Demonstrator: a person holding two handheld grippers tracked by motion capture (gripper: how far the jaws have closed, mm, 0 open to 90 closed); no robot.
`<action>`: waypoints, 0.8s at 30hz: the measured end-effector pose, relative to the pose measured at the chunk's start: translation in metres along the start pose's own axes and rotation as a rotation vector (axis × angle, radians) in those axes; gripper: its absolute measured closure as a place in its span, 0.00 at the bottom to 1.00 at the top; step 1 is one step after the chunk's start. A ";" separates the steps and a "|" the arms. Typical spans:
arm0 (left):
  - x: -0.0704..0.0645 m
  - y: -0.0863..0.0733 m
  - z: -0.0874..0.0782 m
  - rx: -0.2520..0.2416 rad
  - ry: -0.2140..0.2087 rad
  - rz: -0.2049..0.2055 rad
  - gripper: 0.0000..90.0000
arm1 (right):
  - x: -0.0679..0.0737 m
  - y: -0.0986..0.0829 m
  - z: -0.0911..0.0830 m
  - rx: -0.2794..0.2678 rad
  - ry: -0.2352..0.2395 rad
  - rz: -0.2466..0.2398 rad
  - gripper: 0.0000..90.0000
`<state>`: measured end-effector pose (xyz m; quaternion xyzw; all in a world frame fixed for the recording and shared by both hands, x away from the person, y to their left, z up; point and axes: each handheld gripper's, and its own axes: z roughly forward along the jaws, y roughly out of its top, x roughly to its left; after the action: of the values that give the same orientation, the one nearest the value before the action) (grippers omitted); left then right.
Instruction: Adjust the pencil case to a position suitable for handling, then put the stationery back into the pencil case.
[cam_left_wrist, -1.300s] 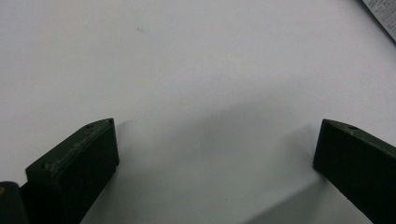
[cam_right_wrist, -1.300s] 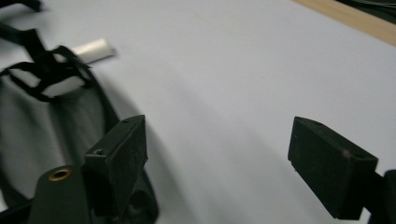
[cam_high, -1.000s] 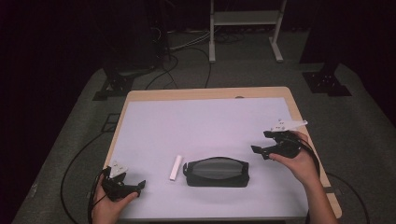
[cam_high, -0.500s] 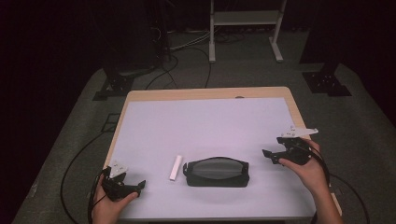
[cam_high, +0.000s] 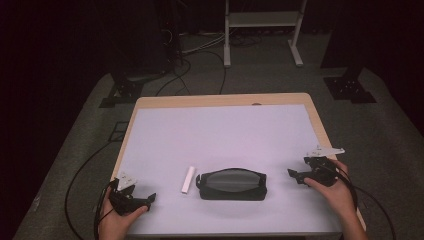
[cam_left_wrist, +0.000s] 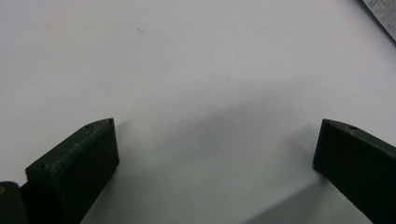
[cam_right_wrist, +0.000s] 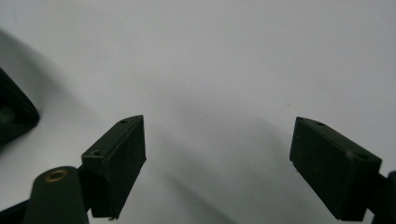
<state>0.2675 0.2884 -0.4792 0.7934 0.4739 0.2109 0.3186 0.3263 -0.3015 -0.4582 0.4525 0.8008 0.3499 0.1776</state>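
Black pouch (cam_high: 231, 184) w/ white stick (cam_high: 187, 179) near bench (cam_high: 220, 127) front edge; left gripper (cam_high: 131, 198) & right gripper (cam_high: 311, 172) flanking, jaws apart, likely staged for reach.

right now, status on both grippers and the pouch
Left gripper open, jaws empty, near table corner. Right gripper open, empty, just right of black pouch. Pouch flat, untouched. White stick lies left of it, nothing blocking.

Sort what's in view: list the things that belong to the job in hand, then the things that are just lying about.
Job in hand:
- black oval zip pouch with a grey mesh top, mid-table
- small white stick-shaped object, just left of the pouch
- left gripper, open
- right gripper, open

Lying about:
- white metal stand beyond the table
- black cables on the floor
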 end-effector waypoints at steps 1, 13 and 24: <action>0.000 0.000 0.000 -0.002 -0.001 -0.001 0.00 | -0.001 -0.002 0.001 0.005 -0.007 0.003 0.20; 0.000 0.001 0.000 0.001 -0.002 -0.003 0.00 | -0.007 -0.014 0.012 0.045 -0.068 0.018 0.19; -0.002 0.000 -0.006 -0.015 -0.015 0.002 0.12 | -0.007 -0.023 0.012 -0.017 -0.068 0.034 0.18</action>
<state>0.2630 0.2878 -0.4751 0.7930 0.4690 0.2087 0.3280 0.3237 -0.3105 -0.4830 0.4761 0.7834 0.3441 0.2029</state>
